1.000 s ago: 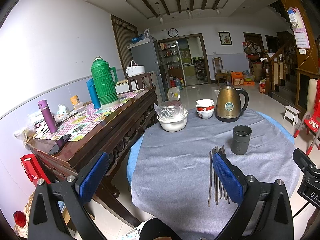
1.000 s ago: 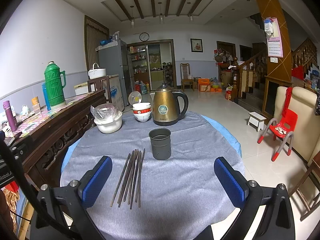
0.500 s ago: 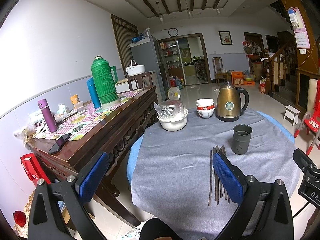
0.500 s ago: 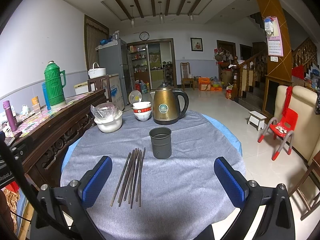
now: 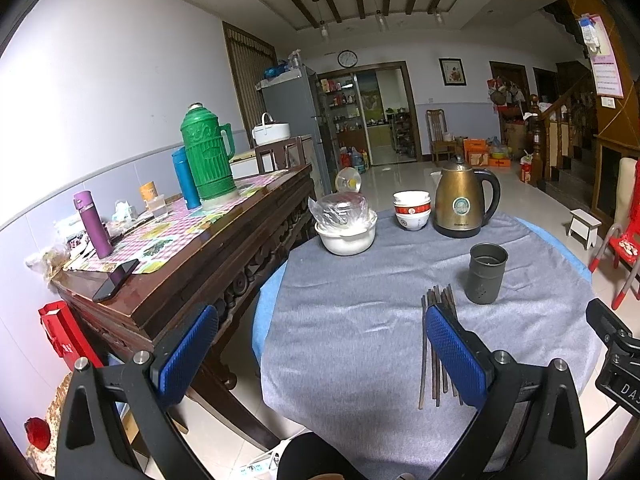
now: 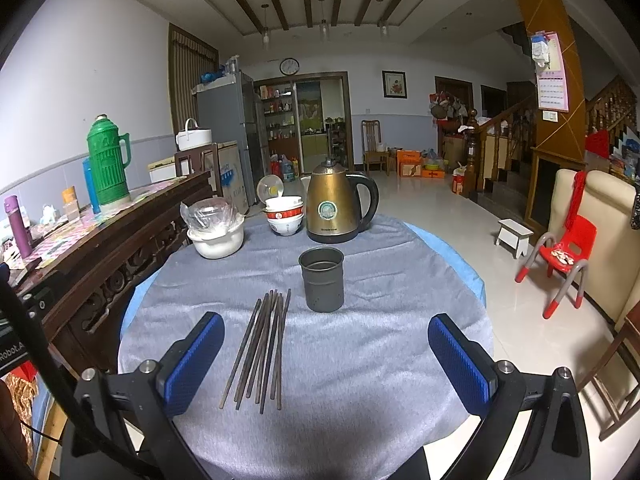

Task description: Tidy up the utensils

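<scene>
A: Largest first. Round desk under a grey cloth, blue showing at its rim. A dark wooden sideboard stands just to its left, carrying a green flask.

B: Far side of the desk?

A: Gold kettle, stacked bowls to its left, then a white pot with a plastic bag on it. All three near the far edge.

B: The holder?

A: Grey cup, upright, open end up, near the desk centre, in front of the kettle. Nothing seen standing in it.

B: Chopsticks?

A: Dark bundle, lying flat on the cloth just left of the cup, not touching it. Long axis runs near to far; far ends closely bunched beside the cup's base, near ends fanned out slightly toward the camera. Count uncertain.

B: Tools?

A: Right tool: blue pads wide apart, nothing between them but cloth; the chopsticks lie nearer its left pad. Left tool: also spread wide, empty, sitting over the desk's left edge. In its view the right pad overlaps the chopsticks; contact cannot be judged.
</scene>
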`<state>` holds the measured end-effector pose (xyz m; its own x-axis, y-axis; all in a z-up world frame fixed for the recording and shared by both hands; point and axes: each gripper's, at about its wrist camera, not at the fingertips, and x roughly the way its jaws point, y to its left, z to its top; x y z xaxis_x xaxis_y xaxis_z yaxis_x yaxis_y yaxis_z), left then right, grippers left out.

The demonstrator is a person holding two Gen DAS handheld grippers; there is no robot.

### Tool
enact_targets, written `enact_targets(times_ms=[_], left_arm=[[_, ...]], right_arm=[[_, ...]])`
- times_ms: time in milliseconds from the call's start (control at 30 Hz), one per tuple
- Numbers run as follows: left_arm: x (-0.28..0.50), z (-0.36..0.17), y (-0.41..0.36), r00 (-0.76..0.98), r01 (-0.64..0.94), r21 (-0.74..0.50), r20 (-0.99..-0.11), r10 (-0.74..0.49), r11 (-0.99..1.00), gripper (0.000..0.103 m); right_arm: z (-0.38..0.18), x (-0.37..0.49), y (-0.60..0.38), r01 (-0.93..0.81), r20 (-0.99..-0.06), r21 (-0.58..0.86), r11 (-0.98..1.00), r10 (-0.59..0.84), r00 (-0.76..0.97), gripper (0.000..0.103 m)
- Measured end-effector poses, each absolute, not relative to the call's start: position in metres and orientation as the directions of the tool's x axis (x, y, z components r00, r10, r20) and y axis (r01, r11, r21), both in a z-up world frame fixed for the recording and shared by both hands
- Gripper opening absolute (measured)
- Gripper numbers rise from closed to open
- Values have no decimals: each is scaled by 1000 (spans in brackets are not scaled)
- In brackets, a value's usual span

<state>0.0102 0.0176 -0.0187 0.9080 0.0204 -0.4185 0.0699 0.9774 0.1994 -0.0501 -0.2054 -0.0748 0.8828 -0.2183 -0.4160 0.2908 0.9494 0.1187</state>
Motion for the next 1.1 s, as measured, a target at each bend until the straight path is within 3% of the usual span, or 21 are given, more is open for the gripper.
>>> enact_targets(times_ms=[167, 333, 400, 433, 500, 533, 700, 1100], left_arm=[[29, -31, 17, 888, 96, 190, -461, 2, 977, 103], [86, -75, 27, 753, 168, 103, -656, -60, 980, 102], [112, -101, 35, 668, 178, 54, -740, -81, 982, 96], [125, -114, 39, 623, 179, 23, -776, -95, 984, 86], [147, -141, 45, 542, 175, -24, -833, -116, 984, 72], [158, -155, 48, 497, 170, -53, -858, -132, 984, 68], [186, -182, 38, 444, 186, -112, -876, -185, 976, 68], [262, -216, -30, 310, 289, -156, -918, -247, 945, 68]], right_arm=[[-77, -30, -209, 282, -453, 114, 953, -203, 868, 103], [-95, 21, -230, 222, -548, 207, 953, -75, 833, 102], [-109, 51, -235, 188, -601, 239, 953, -7, 799, 88], [-119, 67, -238, 167, -625, 262, 951, 35, 780, 83], [-137, 96, -238, 146, -657, 293, 945, 88, 749, 63], [-150, 113, -239, 137, -678, 313, 940, 121, 725, 59], [-201, 172, -235, 160, -741, 362, 918, 180, 647, 39], [-250, 227, -235, 183, -817, 391, 902, 248, 521, 19]])
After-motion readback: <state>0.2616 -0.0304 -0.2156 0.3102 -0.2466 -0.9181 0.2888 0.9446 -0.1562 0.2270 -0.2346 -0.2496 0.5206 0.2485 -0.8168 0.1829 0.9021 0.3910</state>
